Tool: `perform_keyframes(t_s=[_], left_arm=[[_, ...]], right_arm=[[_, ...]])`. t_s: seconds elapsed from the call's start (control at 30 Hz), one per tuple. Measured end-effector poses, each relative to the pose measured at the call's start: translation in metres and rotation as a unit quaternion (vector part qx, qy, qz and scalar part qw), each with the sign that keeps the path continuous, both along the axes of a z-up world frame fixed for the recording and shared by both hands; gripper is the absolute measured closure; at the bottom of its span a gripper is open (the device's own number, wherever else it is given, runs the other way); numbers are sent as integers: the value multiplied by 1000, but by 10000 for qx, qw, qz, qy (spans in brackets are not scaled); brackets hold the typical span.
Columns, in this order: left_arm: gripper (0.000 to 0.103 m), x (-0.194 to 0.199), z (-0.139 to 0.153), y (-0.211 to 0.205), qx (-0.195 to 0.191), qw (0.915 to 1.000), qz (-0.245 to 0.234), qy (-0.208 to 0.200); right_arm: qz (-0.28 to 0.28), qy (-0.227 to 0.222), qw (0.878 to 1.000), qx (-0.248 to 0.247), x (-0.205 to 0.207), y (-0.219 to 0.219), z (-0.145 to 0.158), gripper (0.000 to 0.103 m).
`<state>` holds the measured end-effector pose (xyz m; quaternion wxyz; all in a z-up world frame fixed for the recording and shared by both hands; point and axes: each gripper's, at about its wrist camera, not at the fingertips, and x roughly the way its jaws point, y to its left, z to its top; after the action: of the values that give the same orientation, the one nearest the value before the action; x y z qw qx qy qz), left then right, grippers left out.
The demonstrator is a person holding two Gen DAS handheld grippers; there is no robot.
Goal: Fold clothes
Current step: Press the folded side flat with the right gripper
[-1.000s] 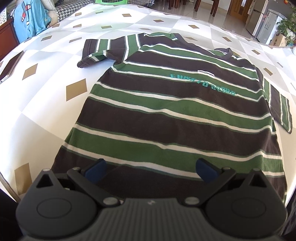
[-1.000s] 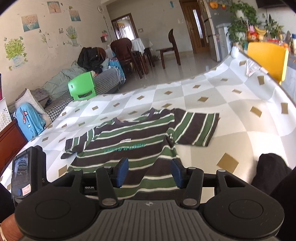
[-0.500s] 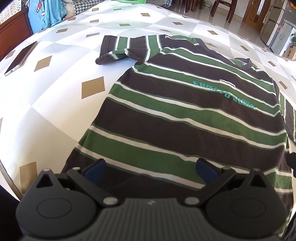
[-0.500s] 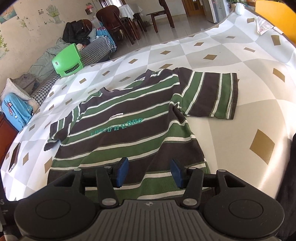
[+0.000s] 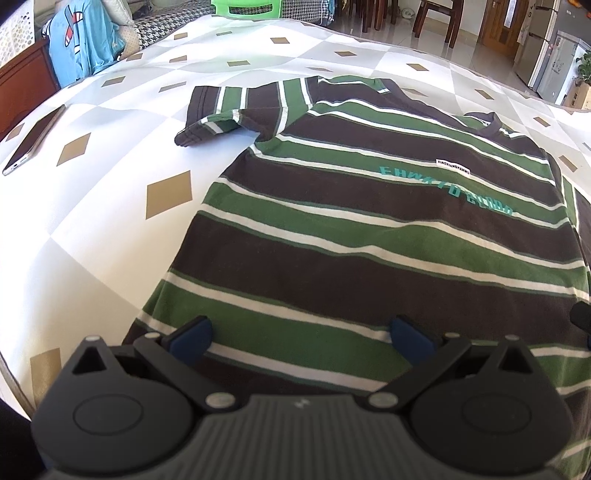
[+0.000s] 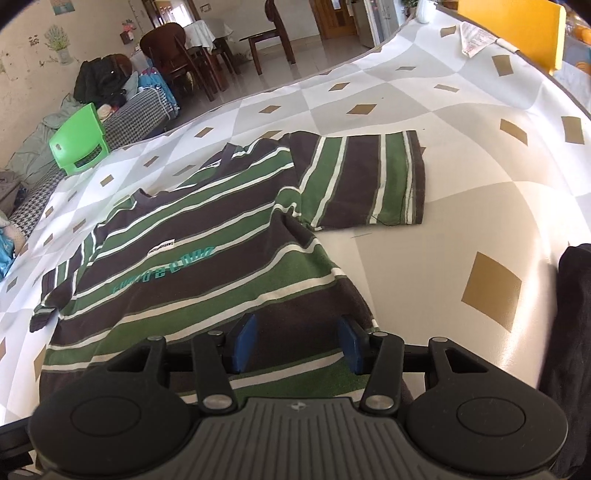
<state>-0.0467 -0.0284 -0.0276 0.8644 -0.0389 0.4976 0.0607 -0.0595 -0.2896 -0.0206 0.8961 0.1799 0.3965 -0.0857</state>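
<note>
The left hand-held gripper [image 5: 301,338] hangs over the bottom hem of a short-sleeved T-shirt in brown, green and white stripes [image 5: 369,236], with its blue-padded fingers [image 5: 190,338] spread wide apart and nothing pinched between them. The right hand-held gripper [image 6: 297,345] sits over the hem at the shirt's other lower corner; its jaws have just been closing a little, yet its blue pads [image 6: 243,343] stand apart, with dark hem fabric showing in the gap and no visible pinch on the cloth.

The striped T-shirt lies flat, front side up, on a tabletop covered in a white and grey cloth with gold diamond shapes [image 5: 92,206]. Teal lettering [image 5: 443,190] and a small white label [image 5: 452,166] run across its chest. Both sleeves are spread out to the sides: the one seen from the left wrist view [image 5: 236,110] has its lower edge curled under, while the one seen from the right wrist view [image 6: 364,181] lies smooth and flat.

A slim silver phone [image 5: 33,140] rests on the tabletop well apart from the shirt, past the curled sleeve. Beyond the tabletop's far edge stand a bright green plastic chair [image 6: 79,144] and dark wooden dining chairs [image 6: 173,55]. A yellow chair back [image 6: 513,26] rises at the tabletop's far corner in the right wrist view.
</note>
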Motion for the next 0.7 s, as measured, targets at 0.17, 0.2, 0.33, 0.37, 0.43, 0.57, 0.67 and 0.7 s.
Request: perform_keyframes(t_s=[0.17, 0.2, 0.33, 0.37, 0.43, 0.57, 0.67, 0.7], left_arm=[[0, 4, -1, -2, 47, 10000, 38, -53], [0, 5, -1, -3, 58, 10000, 38, -65], [0, 12, -2, -1, 102, 9998, 95, -114], [0, 14, -2, -1, 111, 9998, 110, -130], [0, 17, -3, -1, 124, 9997, 138, -179], [0, 20, -5, 0, 125, 9995, 173, -221], [0, 16, -4, 2, 105, 9997, 128, -156], [0, 14, -4, 2, 102, 9998, 114, -132]], right_arm=[[-82, 35, 9993, -351, 12, 4, 0, 57], [-119, 36, 9993, -353, 14, 4, 0, 56], [-96, 18, 9989, -453, 24, 3, 0, 55], [-62, 16, 9988, -481, 28, 3, -1, 55], [7, 11, 9986, -537, 34, 3, -1, 52], [84, 36, 9991, -415, 40, -2, 1, 51], [-97, -54, 9999, 109, 34, -15, 5, 51], [-106, -115, 9998, 140, 34, -19, 6, 51]])
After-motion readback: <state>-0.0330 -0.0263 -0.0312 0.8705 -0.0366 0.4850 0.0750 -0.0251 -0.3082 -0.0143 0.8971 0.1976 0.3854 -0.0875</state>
